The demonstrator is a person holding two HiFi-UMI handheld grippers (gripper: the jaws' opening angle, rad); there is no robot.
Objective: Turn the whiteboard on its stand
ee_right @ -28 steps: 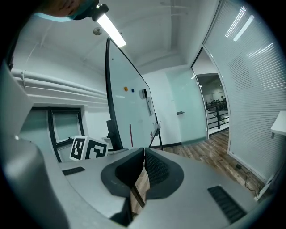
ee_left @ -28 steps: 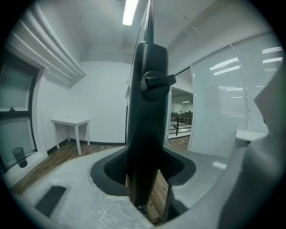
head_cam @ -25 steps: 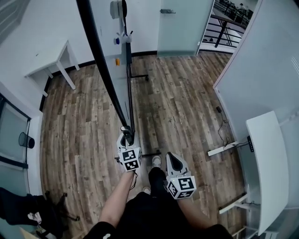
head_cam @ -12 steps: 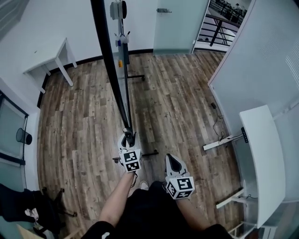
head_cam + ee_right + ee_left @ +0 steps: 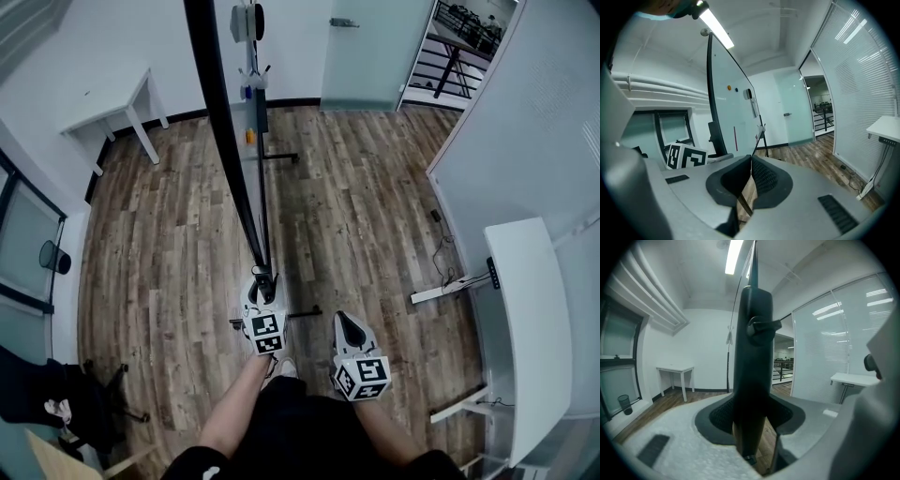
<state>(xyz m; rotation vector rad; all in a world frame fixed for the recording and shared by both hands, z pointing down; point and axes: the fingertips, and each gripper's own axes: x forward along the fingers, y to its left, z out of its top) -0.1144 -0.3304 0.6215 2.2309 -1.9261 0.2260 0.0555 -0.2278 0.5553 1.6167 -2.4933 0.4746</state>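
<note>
Turning in hand: whiteboard (image 5: 225, 122) edge is clamped in left tongs (image 5: 262, 284); right tongs (image 5: 345, 323) are closed on nothing (idle). Next, a steady swing is judged needed.

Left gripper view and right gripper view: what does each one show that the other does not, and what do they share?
Only the left gripper view: the left gripper clamped on the whiteboard at its dark edge, a small white table and a bin.
Only the right gripper view: the right gripper with jaws together and empty, the whiteboard's white face with magnets, and the left gripper's marker cube.
Both: the wooden floor, the blinds wall and the white desk.
</note>
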